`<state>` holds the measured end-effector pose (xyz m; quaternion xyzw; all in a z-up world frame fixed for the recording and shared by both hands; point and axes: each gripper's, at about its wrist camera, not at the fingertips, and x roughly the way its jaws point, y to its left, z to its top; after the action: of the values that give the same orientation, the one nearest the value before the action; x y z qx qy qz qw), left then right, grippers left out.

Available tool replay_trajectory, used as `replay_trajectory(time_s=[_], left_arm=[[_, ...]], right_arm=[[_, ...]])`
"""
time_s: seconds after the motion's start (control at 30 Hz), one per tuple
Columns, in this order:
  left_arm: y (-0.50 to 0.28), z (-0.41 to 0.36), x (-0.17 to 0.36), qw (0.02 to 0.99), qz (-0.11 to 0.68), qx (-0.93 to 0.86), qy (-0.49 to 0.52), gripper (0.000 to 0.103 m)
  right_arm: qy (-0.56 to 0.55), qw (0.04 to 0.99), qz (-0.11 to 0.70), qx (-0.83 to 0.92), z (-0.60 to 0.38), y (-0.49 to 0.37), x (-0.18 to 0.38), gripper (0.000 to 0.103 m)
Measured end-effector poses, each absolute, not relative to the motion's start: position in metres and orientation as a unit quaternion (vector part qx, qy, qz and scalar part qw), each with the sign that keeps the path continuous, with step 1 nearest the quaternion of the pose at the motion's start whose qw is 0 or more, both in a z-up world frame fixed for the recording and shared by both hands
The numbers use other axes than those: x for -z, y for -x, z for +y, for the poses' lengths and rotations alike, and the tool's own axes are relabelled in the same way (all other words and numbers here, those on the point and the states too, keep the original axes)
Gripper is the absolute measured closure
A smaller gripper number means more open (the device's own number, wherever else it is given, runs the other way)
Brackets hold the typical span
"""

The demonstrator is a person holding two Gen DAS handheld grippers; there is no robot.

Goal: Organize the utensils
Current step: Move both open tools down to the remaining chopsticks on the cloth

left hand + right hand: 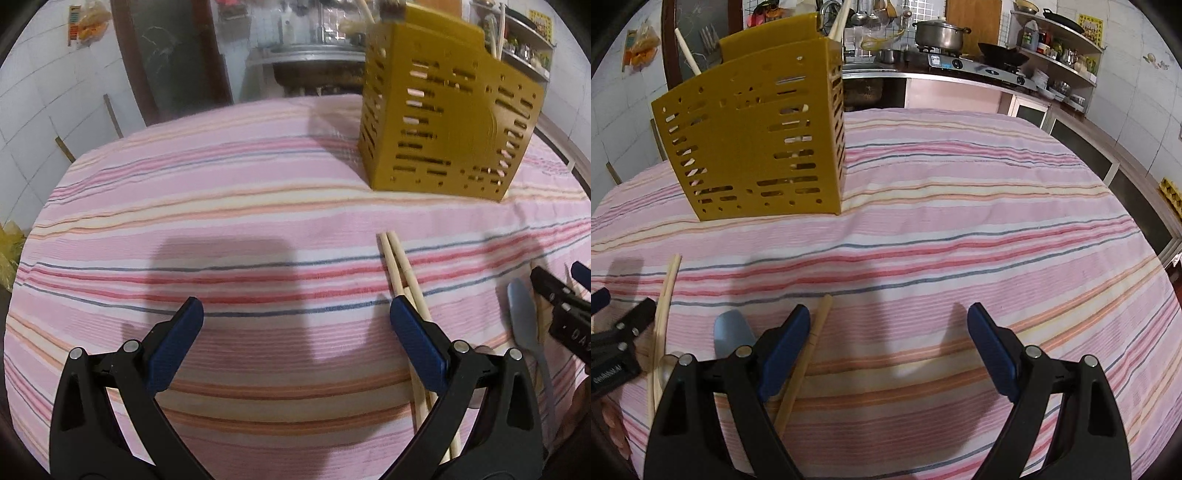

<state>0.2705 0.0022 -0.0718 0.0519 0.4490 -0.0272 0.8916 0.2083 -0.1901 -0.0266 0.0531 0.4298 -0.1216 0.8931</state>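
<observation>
A mustard-yellow slotted utensil holder (pixel 443 125) stands on the striped tablecloth; it also shows in the right wrist view (pixel 757 147) with chopsticks and forks sticking out. My left gripper (pixel 295 314) is open and empty above the cloth. A pair of wooden chopsticks (pixel 400 266) lies under its right finger. A light blue spatula (pixel 526 321) lies further right. My right gripper (pixel 888 317) is open and empty. A single chopstick (pixel 812 339) lies by its left finger, beside the blue spatula (pixel 733 332) and the chopstick pair (pixel 666 291).
The pink striped tablecloth (pixel 960 229) covers the round table. A kitchen counter with a stove and steel pot (pixel 940 33) stands behind. Shelves with bottles (pixel 1056 40) are at the far right. The other gripper shows at the left edge (pixel 617 332).
</observation>
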Motion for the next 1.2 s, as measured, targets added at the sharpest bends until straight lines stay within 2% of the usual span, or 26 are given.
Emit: replay_trajectory(time_s=[1.0, 1.07, 1.17, 1.2], left_arm=[[-0.295, -0.01, 0.074, 0.882, 0.468, 0.035, -0.032, 0.006], [-0.301, -0.015, 0.076, 0.881, 0.469, 0.033, -0.043, 0.006], [-0.302, -0.018, 0.073, 0.88, 0.471, 0.04, -0.04, 0.016], [-0.303, -0.019, 0.072, 0.879, 0.474, 0.044, -0.033, 0.021]], right_arm=[[-0.052, 0.891, 0.434, 0.125, -0.192, -0.207, 0.028, 0.019], [-0.052, 0.889, 0.438, 0.12, -0.19, -0.208, 0.027, 0.024], [-0.07, 0.884, 0.449, 0.106, -0.188, -0.209, 0.025, 0.044], [-0.072, 0.883, 0.452, 0.104, -0.186, -0.21, 0.023, 0.054]])
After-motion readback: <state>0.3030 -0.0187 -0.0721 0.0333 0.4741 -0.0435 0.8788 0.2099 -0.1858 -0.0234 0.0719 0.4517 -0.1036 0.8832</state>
